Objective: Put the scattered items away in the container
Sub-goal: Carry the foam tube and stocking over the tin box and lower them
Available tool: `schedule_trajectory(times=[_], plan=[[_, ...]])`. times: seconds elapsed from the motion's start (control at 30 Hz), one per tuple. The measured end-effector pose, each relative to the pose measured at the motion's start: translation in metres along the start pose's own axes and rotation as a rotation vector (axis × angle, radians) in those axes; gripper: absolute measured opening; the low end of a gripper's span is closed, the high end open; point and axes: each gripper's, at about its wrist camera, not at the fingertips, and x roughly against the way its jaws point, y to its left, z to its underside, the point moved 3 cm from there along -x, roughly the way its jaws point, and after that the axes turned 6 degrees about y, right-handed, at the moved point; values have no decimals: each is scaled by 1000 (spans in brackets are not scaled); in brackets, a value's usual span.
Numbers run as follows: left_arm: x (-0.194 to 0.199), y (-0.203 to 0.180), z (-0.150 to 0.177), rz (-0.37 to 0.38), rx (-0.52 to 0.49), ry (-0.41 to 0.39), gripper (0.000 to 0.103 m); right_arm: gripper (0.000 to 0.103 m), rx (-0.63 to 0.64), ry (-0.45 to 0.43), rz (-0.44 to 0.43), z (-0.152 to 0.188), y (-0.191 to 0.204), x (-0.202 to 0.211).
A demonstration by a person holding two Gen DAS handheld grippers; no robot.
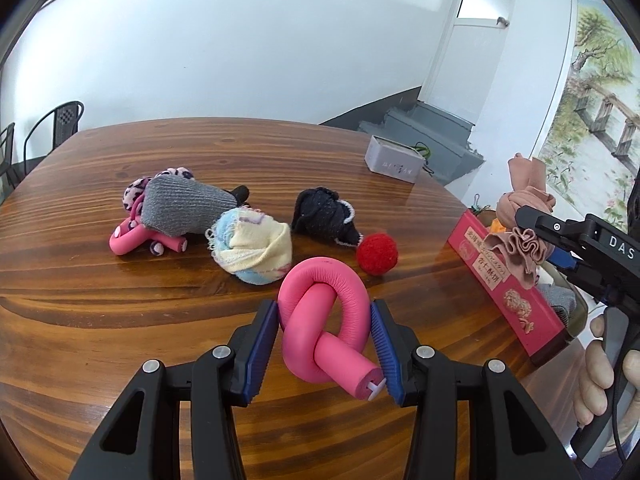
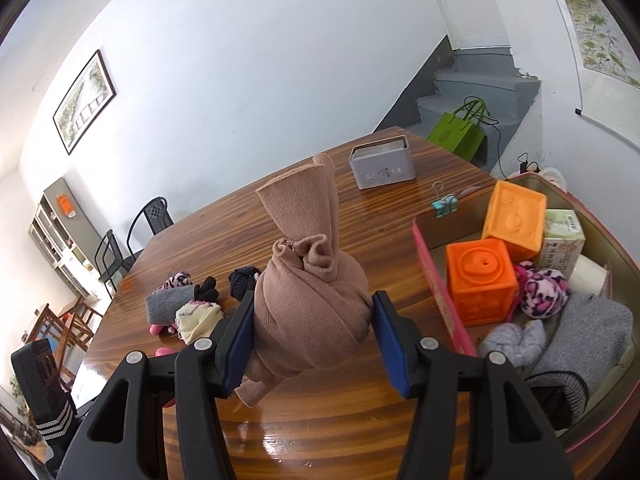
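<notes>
Left gripper (image 1: 326,344) clamps the knotted pink foam curler (image 1: 324,320) above the table (image 1: 80,300). Right gripper (image 2: 314,336) clamps the knotted tan stocking (image 2: 308,300), just left of the pink tin (image 2: 440,288). Risk: the crowded tin leaves little room, and a release short of the rim drops the stocking outside.

A small grey rectangular tin (image 2: 382,162) stands at the far edge of the glossy brown wooden desk (image 2: 320,420). Beyond it, a lime-green paper shopping bag (image 2: 458,132) sits by grey concrete stairs (image 2: 480,84). A dark-framed landscape picture (image 2: 84,101) hangs on the white wall.
</notes>
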Motion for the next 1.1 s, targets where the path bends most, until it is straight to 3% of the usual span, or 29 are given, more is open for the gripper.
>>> schedule_trajectory(times=[0.23,0.53,0.83,0.97,1.03,1.1], plan=[[-2,-18,0,31,-6,2,49,60,-55,-67,83,-6,-44,22],[-5,-59,-5,77,-55,2,49,60,-173,-86,172,-6,-123,44],[-8,-109,-17,128,-122,-2,49,61,-124,-31,197,1,-134,44],[-8,-129,-26,147,-152,-13,49,67,-150,30,156,4,-140,38],[-9,-139,-30,160,-164,-18,49,74,-172,-6,137,3,-143,47],[-10,-149,-34,171,-178,-22,49,81,-193,-76,173,2,-147,61]])
